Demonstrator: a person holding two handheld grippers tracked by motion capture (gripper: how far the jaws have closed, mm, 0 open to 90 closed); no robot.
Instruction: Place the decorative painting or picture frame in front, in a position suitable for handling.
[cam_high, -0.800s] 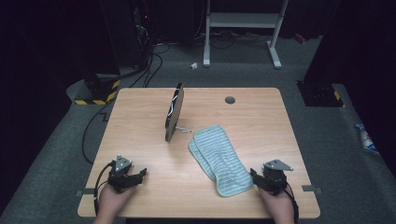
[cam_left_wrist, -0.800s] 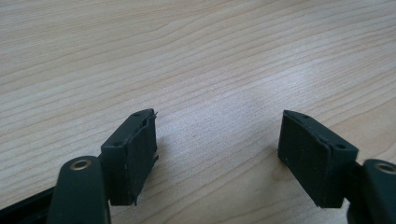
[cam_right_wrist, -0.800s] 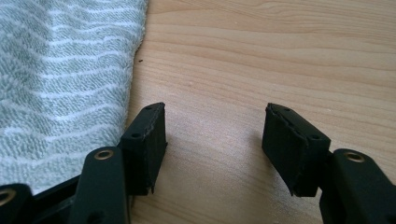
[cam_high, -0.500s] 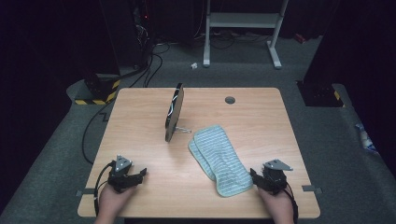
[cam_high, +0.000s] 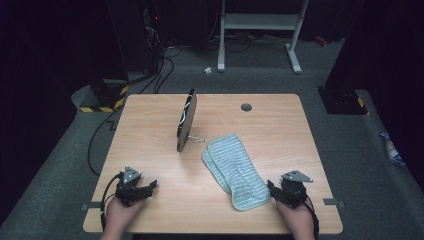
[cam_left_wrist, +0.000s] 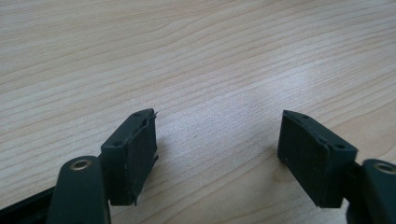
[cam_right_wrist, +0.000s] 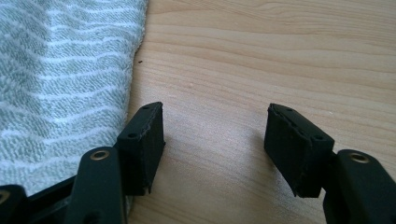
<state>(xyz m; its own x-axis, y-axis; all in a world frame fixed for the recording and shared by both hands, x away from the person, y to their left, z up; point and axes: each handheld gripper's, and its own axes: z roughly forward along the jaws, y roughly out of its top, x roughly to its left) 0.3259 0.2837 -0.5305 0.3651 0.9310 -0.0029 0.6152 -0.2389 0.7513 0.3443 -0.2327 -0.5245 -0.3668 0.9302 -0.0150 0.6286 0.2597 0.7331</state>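
1. Resting at the near edge of the bench (cam_high: 150, 150), both grippers had jaws apart, empty: left gripper (cam_left_wrist: 217, 140), right gripper (cam_right_wrist: 215, 140).
2. Right gripper sat just beside the cloth (cam_high: 234, 170); judged step: before the grasp, calling for a short reach onto the cloth's near end.
3. Cloth's long axis ran diagonally, from the right gripper toward the upright mirror (cam_high: 186, 120).

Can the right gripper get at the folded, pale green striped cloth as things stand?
Probably yes. The right gripper rests with jaws open right beside the pale green striped cloth's near end, with bare wooden table between them.
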